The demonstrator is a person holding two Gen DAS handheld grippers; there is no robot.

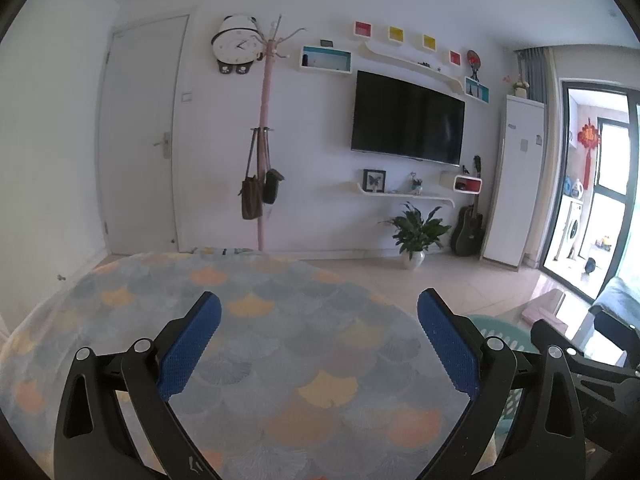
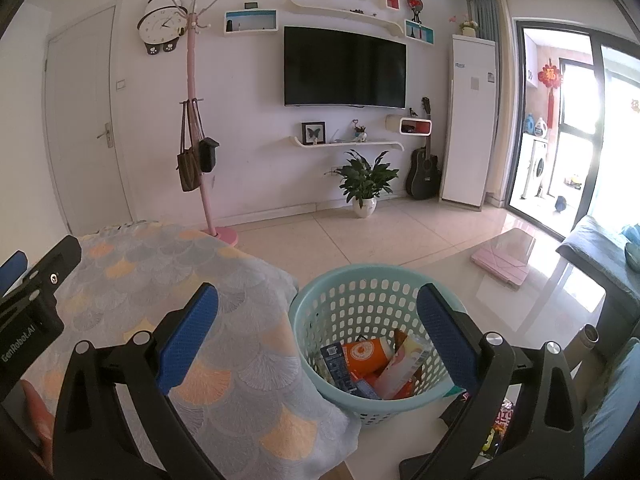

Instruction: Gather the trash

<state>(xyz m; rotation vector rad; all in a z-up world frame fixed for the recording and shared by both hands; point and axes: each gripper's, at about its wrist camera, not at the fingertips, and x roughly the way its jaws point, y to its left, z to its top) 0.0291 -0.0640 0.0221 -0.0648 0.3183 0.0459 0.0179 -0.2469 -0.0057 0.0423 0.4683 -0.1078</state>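
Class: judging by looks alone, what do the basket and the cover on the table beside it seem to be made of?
Basket: probably moulded plastic, matte turquoise; its wall is a regular grid of punched holes. Cover: seemingly soft woven or plush fabric; it drapes and folds over the edge, with a printed fan-scale pattern.

It was a living room in a home. A big black TV (image 2: 345,68) hung on the far wall, with a panda clock (image 2: 163,24) to its left. A pink coat stand (image 2: 196,120) held bags (two or three). A guitar (image 2: 423,168) and a leafy plant (image 2: 365,182) stood by the wall.
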